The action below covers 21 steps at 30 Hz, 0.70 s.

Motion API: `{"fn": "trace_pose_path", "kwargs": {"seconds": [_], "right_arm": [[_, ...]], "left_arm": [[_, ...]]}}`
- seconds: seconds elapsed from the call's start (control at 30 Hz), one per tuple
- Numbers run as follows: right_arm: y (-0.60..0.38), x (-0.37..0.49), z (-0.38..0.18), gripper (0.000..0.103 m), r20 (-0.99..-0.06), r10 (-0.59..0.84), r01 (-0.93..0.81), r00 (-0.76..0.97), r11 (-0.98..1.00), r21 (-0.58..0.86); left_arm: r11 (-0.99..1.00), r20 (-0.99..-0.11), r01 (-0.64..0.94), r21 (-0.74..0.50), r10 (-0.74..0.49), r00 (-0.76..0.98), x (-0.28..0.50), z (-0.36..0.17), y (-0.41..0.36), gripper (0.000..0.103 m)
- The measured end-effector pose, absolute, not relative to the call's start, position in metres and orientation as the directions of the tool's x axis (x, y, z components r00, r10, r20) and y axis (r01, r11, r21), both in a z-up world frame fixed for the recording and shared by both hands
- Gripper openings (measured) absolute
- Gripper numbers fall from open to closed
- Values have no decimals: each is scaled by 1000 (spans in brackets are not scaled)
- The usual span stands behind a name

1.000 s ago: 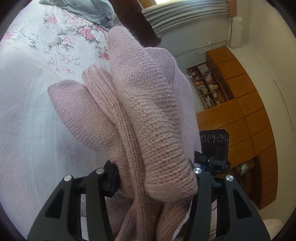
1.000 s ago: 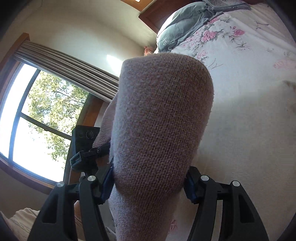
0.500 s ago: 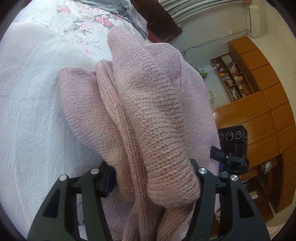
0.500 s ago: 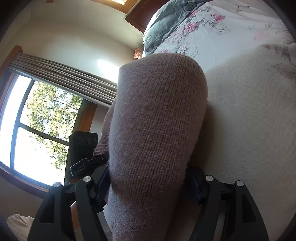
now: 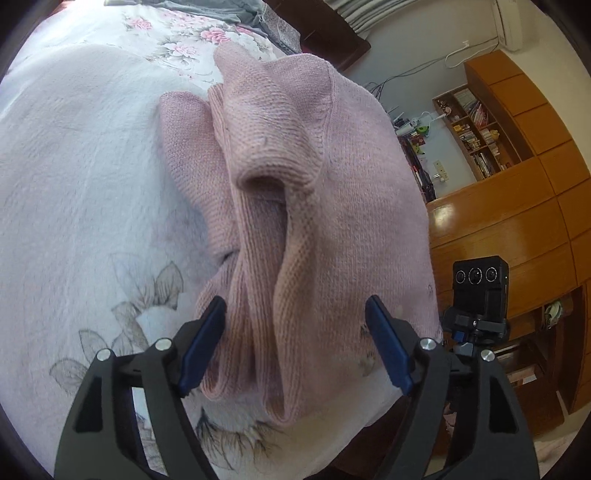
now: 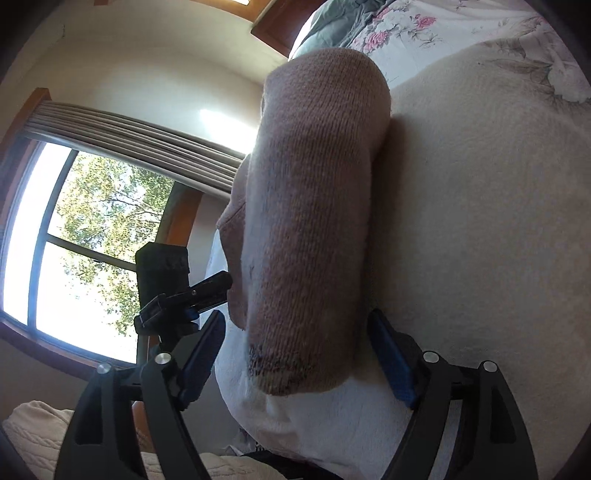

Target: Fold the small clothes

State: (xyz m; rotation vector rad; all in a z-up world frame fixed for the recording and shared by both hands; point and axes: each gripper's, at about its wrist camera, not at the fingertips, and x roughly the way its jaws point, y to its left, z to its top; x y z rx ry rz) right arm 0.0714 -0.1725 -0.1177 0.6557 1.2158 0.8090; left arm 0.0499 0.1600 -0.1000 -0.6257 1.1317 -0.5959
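On the bed: a pink knitted garment (image 5: 295,206) is laid in bunched folds on the white blanket (image 5: 81,206), close to the near edge of the bed
Garment shape: several long ridges are seen running away from the left wrist camera, with a rounded hollow between two of them
Garment in the right wrist view: the same garment (image 6: 310,229) is seen end-on as one thick roll, its near end dark and frayed-looking, lying on the blanket (image 6: 480,229)
Left gripper (image 5: 295,343): the jaws are spread wide, one blue pad on each side of the garment's near folds; nothing is gripped, and contact with the knit cannot be told
Right gripper (image 6: 295,350): the jaws are likewise held wide apart, one on each side of the roll's near end, with nothing clamped between them
Beyond the garment: a floral bedspread (image 5: 177,40) and a grey pillow (image 5: 207,7) are seen at the far end of the bed
Beside the bed: wooden cabinets (image 5: 517,206) are seen in the left wrist view, and a window (image 6: 74,240) with pleated curtains (image 6: 140,133) in the right wrist view
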Motion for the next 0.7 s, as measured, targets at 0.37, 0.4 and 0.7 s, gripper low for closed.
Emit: {"fn": "trace_pose_path", "kwargs": {"seconds": [0.37, 0.4, 0.7], "right_arm": [[-168, 74, -129, 52, -473, 871, -125, 136, 488, 864], [-169, 75, -130, 40, -493, 860, -103, 130, 506, 856], [-162, 69, -100, 31, -679, 719, -183, 147, 694, 696]], "left_arm": [[674, -635, 56, -737, -718, 283, 50, -127, 186, 27], [673, -635, 57, -737, -719, 284, 49, -126, 188, 25], [675, -638, 62, -735, -720, 273, 37, -129, 176, 25]]}}
